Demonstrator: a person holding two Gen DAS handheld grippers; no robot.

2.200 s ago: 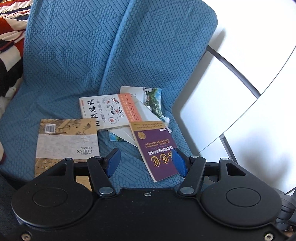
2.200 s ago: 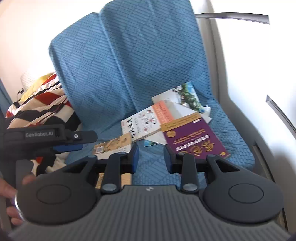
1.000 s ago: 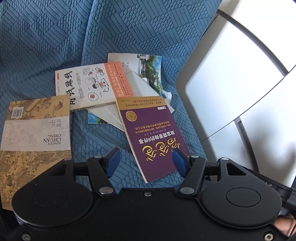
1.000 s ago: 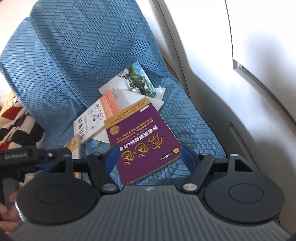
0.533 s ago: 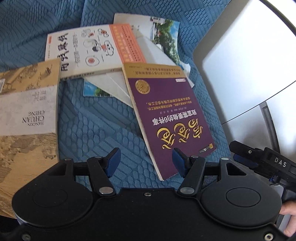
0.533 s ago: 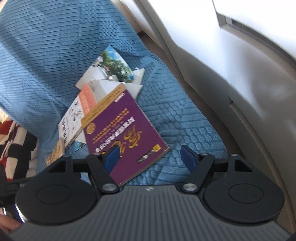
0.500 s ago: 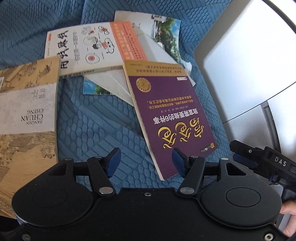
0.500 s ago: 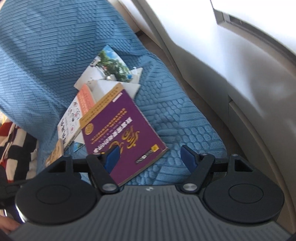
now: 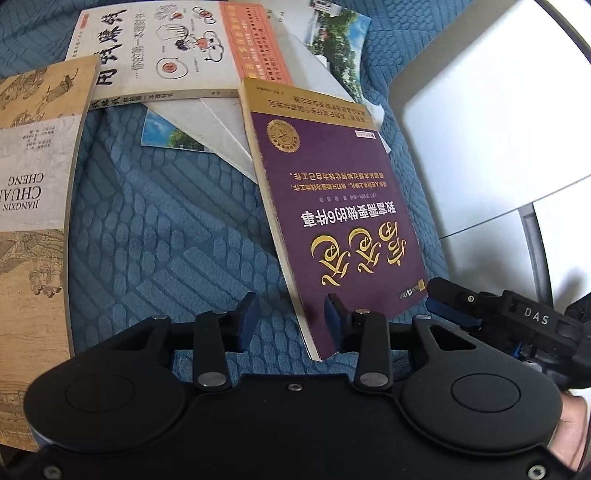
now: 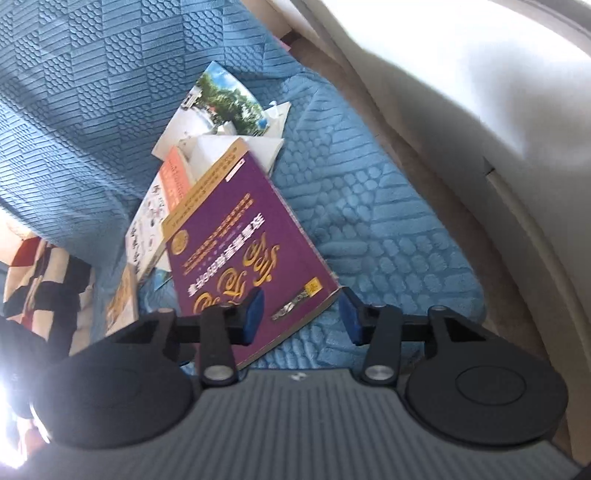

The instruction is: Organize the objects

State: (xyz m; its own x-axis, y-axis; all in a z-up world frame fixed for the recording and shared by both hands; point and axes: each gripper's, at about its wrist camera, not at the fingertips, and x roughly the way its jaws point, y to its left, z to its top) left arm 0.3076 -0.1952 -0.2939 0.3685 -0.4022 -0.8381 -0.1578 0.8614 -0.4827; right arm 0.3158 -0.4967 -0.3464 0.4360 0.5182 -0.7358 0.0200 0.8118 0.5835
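A purple book [image 9: 340, 206] with gold lettering lies on the blue seat [image 9: 166, 240], its far end resting on white papers [image 9: 221, 122]. My left gripper [image 9: 290, 317] hangs low over the book's near left corner with its jaws closing. The right pad overlaps the cover and the left pad is over bare fabric. My right gripper [image 10: 301, 314] straddles the near right corner of the purple book [image 10: 243, 251], jaws closing too, with no pad visibly pressing. One of its fingers [image 9: 461, 299] shows beside the book in the left wrist view.
A white and orange book [image 9: 166, 51], a tan book [image 9: 33, 184] and a photo brochure [image 9: 332, 33] lie spread on the seat. A pale wall panel [image 9: 480, 129] borders it on the right. A striped cloth [image 10: 37, 277] lies on the neighbouring seat.
Both grippers have sunk closer to the purple book and their jaws have narrowed. The book's near corners now sit between the fingers. The books have not moved.
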